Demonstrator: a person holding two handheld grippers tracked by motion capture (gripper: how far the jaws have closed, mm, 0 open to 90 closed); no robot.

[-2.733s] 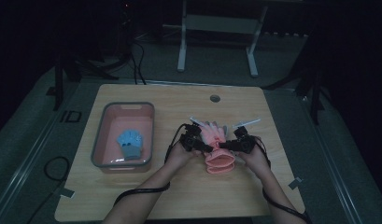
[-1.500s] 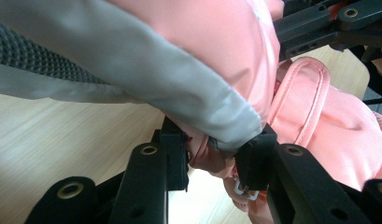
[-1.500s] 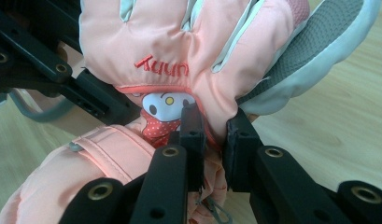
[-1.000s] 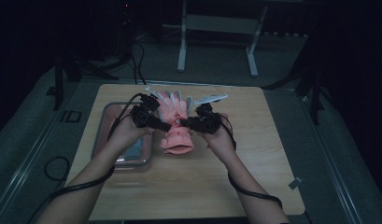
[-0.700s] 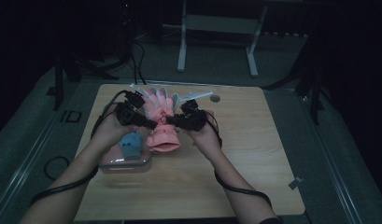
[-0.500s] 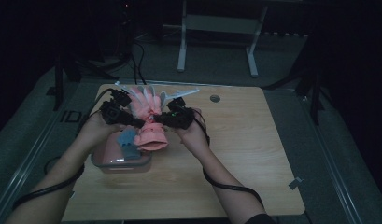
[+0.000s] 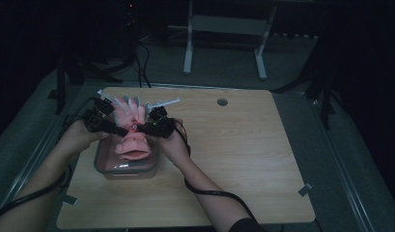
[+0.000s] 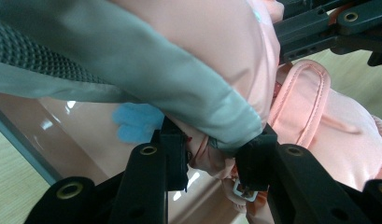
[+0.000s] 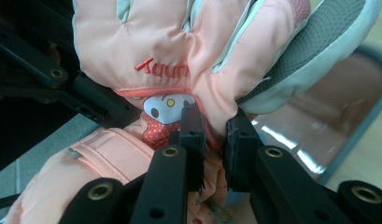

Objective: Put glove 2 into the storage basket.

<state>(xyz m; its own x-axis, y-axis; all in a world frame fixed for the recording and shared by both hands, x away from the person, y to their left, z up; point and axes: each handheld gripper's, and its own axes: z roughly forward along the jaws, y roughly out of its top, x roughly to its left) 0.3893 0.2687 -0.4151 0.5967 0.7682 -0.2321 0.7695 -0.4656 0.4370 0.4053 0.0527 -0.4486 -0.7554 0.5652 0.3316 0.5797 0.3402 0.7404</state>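
Wooden table (image 7: 243,159) in a dark room, both grippers' fingers pinching a pink glove (image 7: 132,140) above a clear bin (image 7: 102,166).

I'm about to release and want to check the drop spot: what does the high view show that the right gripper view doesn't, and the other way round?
High view alone: the whole table, both hands, and the pink glove hanging over the bin at the table's left.

Right gripper view alone: red lettering stitched on the glove, a cartoon patch below it, and the right gripper pinching a fold of glove near the wrist.

Both: the glove, held between the left gripper and right gripper, and the bin's rim.
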